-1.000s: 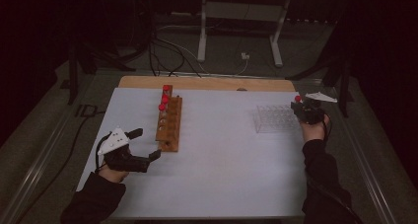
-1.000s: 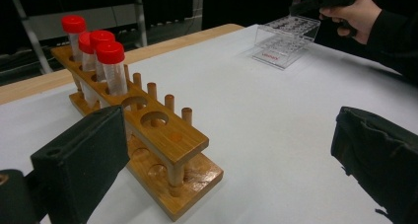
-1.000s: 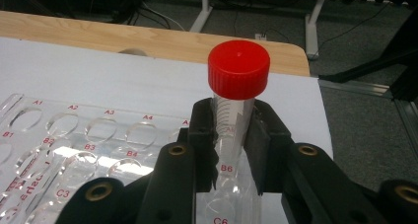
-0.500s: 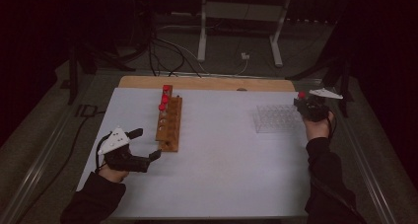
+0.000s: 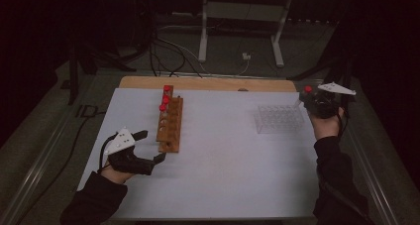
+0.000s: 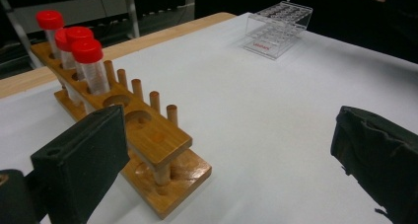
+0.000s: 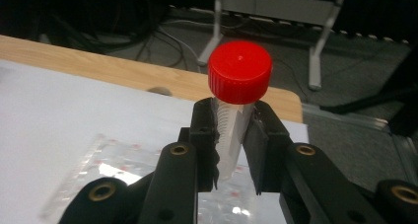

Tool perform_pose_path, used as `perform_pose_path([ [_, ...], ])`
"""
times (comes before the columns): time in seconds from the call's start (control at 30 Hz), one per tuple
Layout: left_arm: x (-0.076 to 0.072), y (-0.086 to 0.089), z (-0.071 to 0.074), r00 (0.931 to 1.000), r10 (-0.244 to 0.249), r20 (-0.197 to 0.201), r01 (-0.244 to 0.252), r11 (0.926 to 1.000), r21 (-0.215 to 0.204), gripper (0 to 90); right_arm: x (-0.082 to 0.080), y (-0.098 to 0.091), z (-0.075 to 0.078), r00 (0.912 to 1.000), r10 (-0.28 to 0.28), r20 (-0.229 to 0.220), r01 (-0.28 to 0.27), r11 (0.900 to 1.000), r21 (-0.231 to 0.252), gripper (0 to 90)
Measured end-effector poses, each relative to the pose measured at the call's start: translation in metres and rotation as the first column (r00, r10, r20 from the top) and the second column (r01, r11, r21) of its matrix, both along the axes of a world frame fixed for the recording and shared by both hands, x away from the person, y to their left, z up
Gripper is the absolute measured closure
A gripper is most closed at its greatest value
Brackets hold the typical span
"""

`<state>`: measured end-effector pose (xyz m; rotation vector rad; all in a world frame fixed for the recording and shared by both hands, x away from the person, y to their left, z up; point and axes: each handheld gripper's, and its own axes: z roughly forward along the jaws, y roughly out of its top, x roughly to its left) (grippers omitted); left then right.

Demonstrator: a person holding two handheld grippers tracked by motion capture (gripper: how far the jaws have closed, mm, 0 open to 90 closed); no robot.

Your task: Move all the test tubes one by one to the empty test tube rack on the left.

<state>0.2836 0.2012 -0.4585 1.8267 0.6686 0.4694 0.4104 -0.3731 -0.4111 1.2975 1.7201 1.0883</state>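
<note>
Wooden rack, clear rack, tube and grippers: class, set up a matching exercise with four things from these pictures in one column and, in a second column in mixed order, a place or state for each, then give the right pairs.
Things:
1. wooden rack
2. clear plastic rack
3. right gripper
4. left gripper

Places or states:
A. jaws wide apart, nothing between them, near the end of the wooden rack
B. holds several red-capped tubes upright, on the table's left half
C. shut on a red-capped tube, above the table's right edge
D. see-through, on the table's right half

Pairs: 1-B, 2-D, 3-C, 4-A
</note>
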Motion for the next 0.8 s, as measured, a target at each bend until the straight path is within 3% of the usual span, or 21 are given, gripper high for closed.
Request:
perform_pose_path([
  [0.2, 0.000, -0.002, 0.005, 0.9995, -0.022, -0.022, 0.022, 0.9997, -0.006, 1.8, -0.013, 0.021, 0.008, 0.9964, 0.084, 0.006, -0.084, 0.9964, -0.013, 75.0],
  [0.4, -0.001, -0.007, 0.009, 0.9989, -0.039, -0.026, 0.039, 0.9992, 0.012, 1.8, -0.026, 0.048, 0.011, 0.9810, 0.194, 0.002, -0.194, 0.9808, -0.022, 75.1],
  [0.53, 0.000, -0.012, 0.011, 0.9980, -0.055, -0.030, 0.056, 0.9983, 0.017, 1.9, -0.034, 0.066, 0.011, 0.9660, 0.259, -0.007, -0.259, 0.9654, -0.033, 75.0],
  [0.8, 0.003, -0.023, 0.017, 0.9954, -0.088, -0.036, 0.089, 0.9957, 0.026, 1.9, -0.046, 0.101, -0.001, 0.9227, 0.383, -0.042, -0.385, 0.9221, -0.041, 75.1],
])
